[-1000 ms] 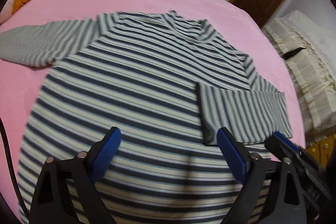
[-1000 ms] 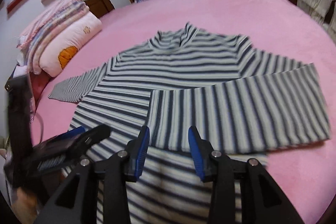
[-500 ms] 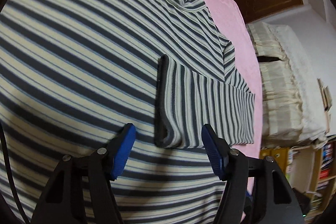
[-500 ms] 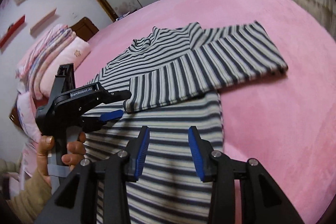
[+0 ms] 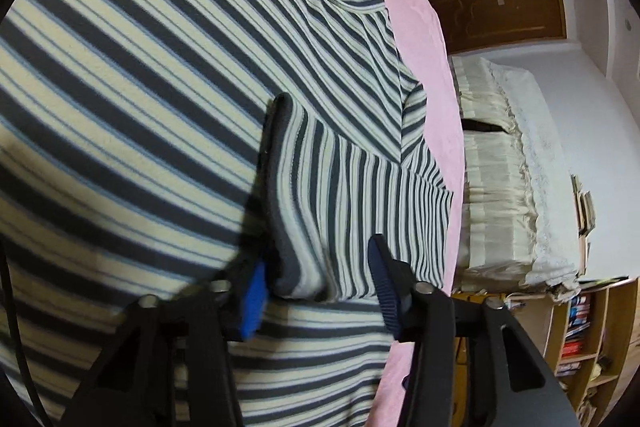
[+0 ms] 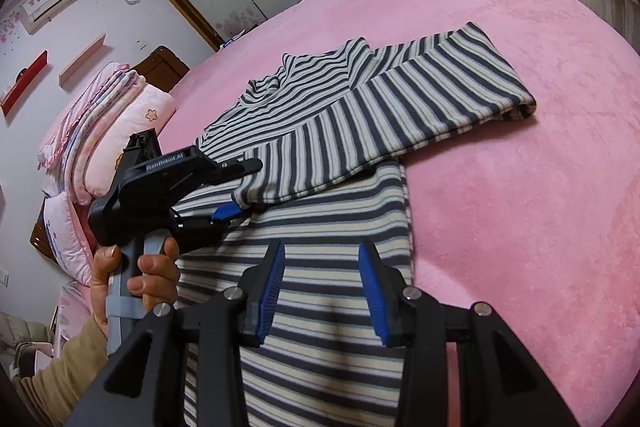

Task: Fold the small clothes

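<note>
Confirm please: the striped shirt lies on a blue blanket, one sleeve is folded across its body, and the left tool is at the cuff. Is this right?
One detail is wrong: the blanket is pink, not blue, as the right wrist view shows. The striped shirt lies on it, one sleeve folded across its body, and the left tool, jaws closing, is at the cuff.

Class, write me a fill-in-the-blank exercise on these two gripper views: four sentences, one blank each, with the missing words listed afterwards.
1. The striped sweater lies on a bed cover coloured ____.
2. The folded sleeve lies across the sweater's ____.
3. The cuff of that sleeve sits between the closing jaws of the ____ gripper.
4. The right gripper hovers over the sweater's body with ____ between its pads.

Missing words: pink; body; left; nothing
</note>
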Motion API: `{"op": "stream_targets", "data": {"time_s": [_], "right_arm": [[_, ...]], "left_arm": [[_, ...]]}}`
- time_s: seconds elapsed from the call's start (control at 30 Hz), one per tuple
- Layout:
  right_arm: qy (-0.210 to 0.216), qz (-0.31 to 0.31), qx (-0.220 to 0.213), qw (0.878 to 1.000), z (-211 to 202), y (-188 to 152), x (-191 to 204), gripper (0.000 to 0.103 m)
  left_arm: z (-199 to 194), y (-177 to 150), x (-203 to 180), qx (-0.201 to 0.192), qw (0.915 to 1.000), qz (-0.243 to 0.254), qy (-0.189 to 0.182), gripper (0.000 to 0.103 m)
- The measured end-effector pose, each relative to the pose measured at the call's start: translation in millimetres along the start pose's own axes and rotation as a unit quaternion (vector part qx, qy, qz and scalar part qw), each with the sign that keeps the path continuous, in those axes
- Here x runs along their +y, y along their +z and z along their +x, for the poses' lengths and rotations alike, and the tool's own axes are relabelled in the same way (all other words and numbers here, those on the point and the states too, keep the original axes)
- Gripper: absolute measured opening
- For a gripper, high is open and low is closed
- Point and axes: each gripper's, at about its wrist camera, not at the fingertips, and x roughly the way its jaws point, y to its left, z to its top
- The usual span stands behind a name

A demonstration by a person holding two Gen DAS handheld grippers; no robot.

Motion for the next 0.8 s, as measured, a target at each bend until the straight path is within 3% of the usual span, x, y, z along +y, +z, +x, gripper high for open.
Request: {"op": "stream_targets", "data": {"time_s": [0.03,0.13,0.2,0.43,0.67,0.8], "right_arm": [[-0.003,0.001,-0.001,1.000,-0.9,-0.5,-1.1,0.039],[-0.016,0.005,-0.006,1.000,-4.2,1.5,-9.2,0.039],[-0.040,0.009,-0.014,0.999,-7.5,8.6,-20.4,0.039],[-0.114,0.015,-0.026,0.993,-3.4,42.5,-66.7,0.039],[-0.128,0.020,-0.013,0.992,17.8,63.3,-82.7,0.039],[-0.119,0.009,-0.004,0.993,33.9,67.3,-73.4,0.039]], "left_arm": [[1.5,1.0,-0.1,0.001,1.0000,-0.002,0.001,0.017],[3.7,1.1,-10.0,-0.009,0.9992,0.019,0.033,0.009],[2.6,0.5,-23.0,-0.015,0.9970,0.050,0.057,0.008],[-16.4,18.2,-86.4,-0.049,0.9854,0.139,0.085,0.007],[-79.5,62.3,-162.2,-0.134,0.9545,0.240,0.115,0.007],[-124.7,82.1,-178.8,-0.192,0.9347,0.269,0.131,0.007]]}}
